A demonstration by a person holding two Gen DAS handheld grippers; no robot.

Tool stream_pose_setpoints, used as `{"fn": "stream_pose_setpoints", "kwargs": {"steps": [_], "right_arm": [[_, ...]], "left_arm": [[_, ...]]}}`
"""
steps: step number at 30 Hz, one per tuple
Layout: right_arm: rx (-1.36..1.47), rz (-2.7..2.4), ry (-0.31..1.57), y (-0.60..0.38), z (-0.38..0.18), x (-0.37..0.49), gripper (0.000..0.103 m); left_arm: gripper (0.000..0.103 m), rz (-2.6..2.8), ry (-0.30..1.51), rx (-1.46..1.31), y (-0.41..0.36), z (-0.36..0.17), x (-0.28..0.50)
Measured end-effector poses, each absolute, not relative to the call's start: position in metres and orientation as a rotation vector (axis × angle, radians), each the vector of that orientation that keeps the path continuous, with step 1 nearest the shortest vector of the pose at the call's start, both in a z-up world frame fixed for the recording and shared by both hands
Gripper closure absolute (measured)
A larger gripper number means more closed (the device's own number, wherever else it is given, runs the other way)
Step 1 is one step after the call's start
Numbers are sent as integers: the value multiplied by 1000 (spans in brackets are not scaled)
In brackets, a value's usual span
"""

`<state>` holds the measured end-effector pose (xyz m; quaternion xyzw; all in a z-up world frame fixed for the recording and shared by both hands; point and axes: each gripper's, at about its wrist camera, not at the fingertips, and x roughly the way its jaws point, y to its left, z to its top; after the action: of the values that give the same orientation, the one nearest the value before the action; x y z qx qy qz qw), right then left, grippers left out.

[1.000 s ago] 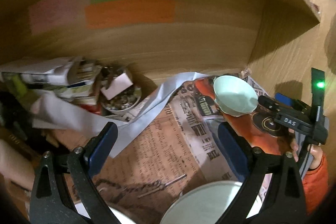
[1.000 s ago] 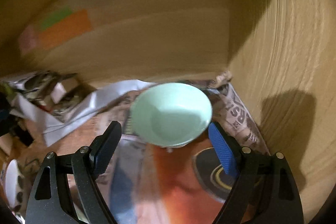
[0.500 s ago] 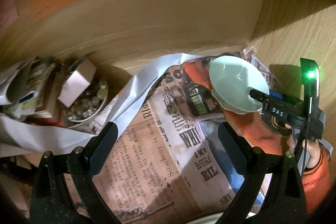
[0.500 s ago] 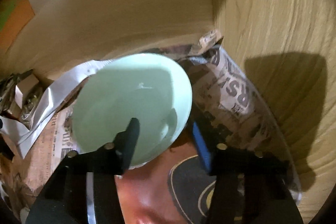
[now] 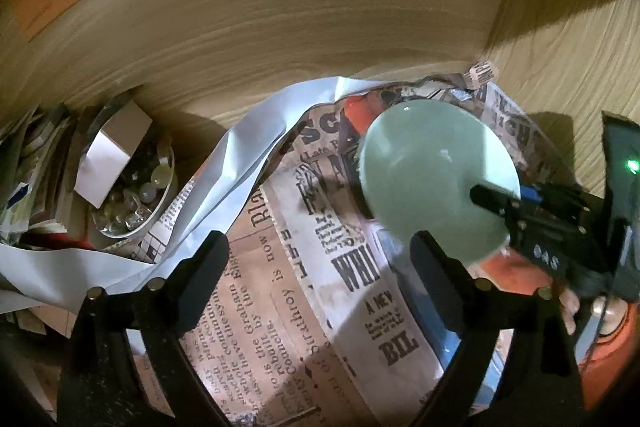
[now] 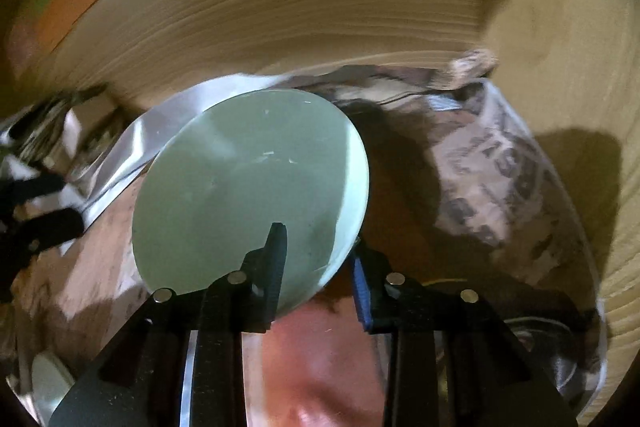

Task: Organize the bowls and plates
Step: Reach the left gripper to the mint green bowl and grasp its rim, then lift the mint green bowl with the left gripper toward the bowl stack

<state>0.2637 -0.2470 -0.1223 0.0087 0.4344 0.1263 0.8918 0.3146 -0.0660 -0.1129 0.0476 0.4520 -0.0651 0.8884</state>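
Right gripper [image 6: 318,259]: pinches the near rim of the pale green ceramic bowl [image 6: 248,195], tilted over the newspaper-lined wooden shelf [image 5: 304,307].
Left gripper [image 5: 320,259]: fingers spread, holding nothing.

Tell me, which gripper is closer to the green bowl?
Right. The right gripper is shut on the green bowl's rim. The left gripper is open, beside the bowl, not touching it.

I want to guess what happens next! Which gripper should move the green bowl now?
The right one, most likely. The right gripper is already clamped on the rim of the green bowl, which is tilted up off the newspaper. The left gripper is open, holding nothing, beside the bowl.
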Motion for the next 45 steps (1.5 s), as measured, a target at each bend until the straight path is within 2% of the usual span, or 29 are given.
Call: {"fn": "stream_pose_setpoints", "kwargs": {"steps": [5, 12, 16, 27, 45], "right_arm": [[-27, 364, 914, -232, -123, 254, 76], [-32, 417, 926, -227, -127, 255, 77], [-34, 419, 913, -221, -126, 258, 77], [-43, 408, 873, -219, -111, 247, 77], [-26, 407, 723, -214, -58, 208, 78]], "left_arm": [[33, -129, 1006, 117, -66, -128, 324], [69, -160, 1085, 127, -71, -148, 329], [81, -186, 1103, 129, -74, -156, 329], [82, -168, 1077, 175, -81, -153, 325], [82, -178, 917, 153, -69, -96, 271]]}}
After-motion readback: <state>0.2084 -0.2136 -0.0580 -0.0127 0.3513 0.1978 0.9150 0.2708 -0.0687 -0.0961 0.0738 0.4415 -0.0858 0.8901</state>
